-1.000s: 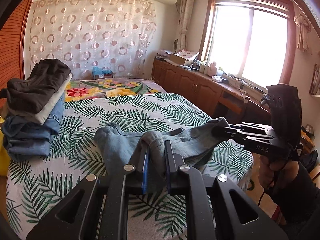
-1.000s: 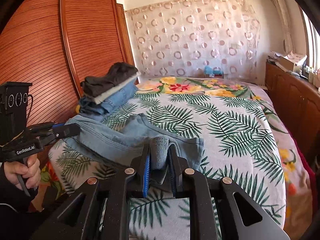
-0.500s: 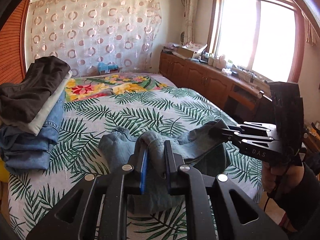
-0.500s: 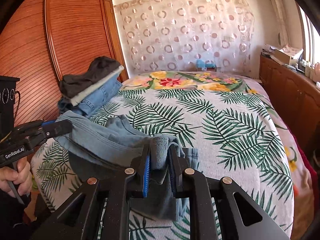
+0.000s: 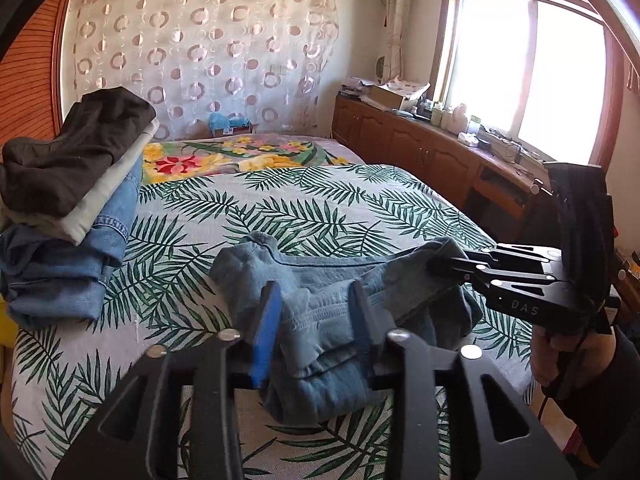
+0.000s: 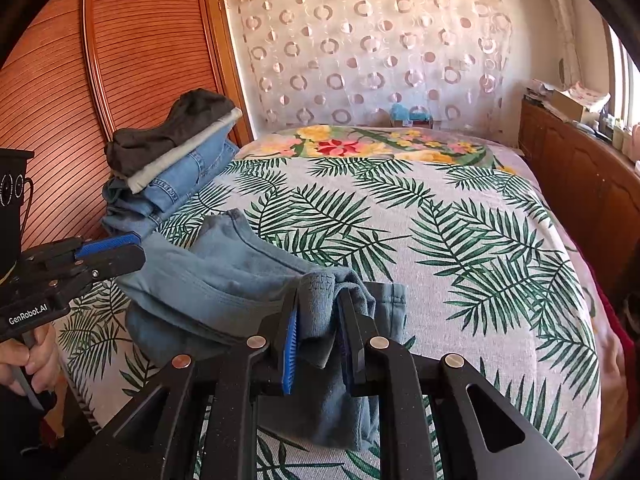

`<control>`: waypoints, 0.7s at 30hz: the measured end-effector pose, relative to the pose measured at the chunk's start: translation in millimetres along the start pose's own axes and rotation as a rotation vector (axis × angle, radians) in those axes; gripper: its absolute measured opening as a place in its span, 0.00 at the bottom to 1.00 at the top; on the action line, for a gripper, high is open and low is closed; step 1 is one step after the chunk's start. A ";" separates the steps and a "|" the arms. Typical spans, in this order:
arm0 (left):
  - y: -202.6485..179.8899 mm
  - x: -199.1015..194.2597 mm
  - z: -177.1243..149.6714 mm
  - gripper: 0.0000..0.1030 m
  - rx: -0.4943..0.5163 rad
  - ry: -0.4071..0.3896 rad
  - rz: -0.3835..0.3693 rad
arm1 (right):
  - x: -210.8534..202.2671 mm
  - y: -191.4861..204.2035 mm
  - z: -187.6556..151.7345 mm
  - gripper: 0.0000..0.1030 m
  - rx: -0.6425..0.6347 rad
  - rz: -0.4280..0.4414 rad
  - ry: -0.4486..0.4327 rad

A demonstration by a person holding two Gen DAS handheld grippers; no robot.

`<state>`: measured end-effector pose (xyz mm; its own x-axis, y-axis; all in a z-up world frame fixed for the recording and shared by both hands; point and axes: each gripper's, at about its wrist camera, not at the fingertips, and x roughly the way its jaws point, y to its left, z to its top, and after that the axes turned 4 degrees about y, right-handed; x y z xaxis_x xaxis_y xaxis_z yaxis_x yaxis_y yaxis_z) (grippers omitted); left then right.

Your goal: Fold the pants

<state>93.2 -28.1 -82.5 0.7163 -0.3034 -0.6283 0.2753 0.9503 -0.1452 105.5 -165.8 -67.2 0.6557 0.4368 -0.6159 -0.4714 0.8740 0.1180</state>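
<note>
Light blue pants [image 5: 320, 280] lie bunched in a fold on the near part of the palm-leaf bedspread [image 5: 360, 208]. My left gripper [image 5: 314, 312] straddles the waist end; its jaws are opening, and the cloth sits loose between them, clear of the blue pad. From the right wrist view the left gripper [image 6: 132, 248] shows at the left edge of the pants [image 6: 224, 280]. My right gripper [image 6: 320, 320] is shut on a thick fold of the pants. The left wrist view shows the right gripper [image 5: 440, 266] biting the cloth's right end.
A stack of folded clothes [image 5: 72, 200] sits at the bed's left side, against the slatted wooden wardrobe [image 6: 100, 80]. Low wooden cabinets [image 5: 420, 152] with clutter run under the window on the right. A hand [image 6: 28, 356] holds each gripper's handle.
The left jaws have spread apart and let go of the cloth that they pinched before. The pants have sunk onto the bedspread. The right gripper keeps its grip.
</note>
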 end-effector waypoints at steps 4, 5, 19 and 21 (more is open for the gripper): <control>5.2 4.7 -5.9 0.50 -0.014 0.025 0.001 | 1.5 1.5 -2.5 0.20 -0.022 -0.020 0.002; 5.9 6.4 -7.3 0.55 -0.011 0.035 0.003 | 0.6 1.6 -3.1 0.20 -0.025 -0.019 0.001; 16.4 20.7 -27.4 0.78 0.007 0.134 0.043 | -20.3 -1.9 -18.7 0.54 -0.097 -0.039 0.029; 18.1 22.8 -28.4 0.78 0.010 0.146 0.048 | -16.7 -1.8 -22.2 0.55 -0.114 -0.043 0.051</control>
<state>96.3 -15.8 -121.2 0.6281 -0.2432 -0.7391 0.2498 0.9626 -0.1045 82.4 -179.4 -74.5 0.6472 0.3859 -0.6574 -0.5095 0.8604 0.0035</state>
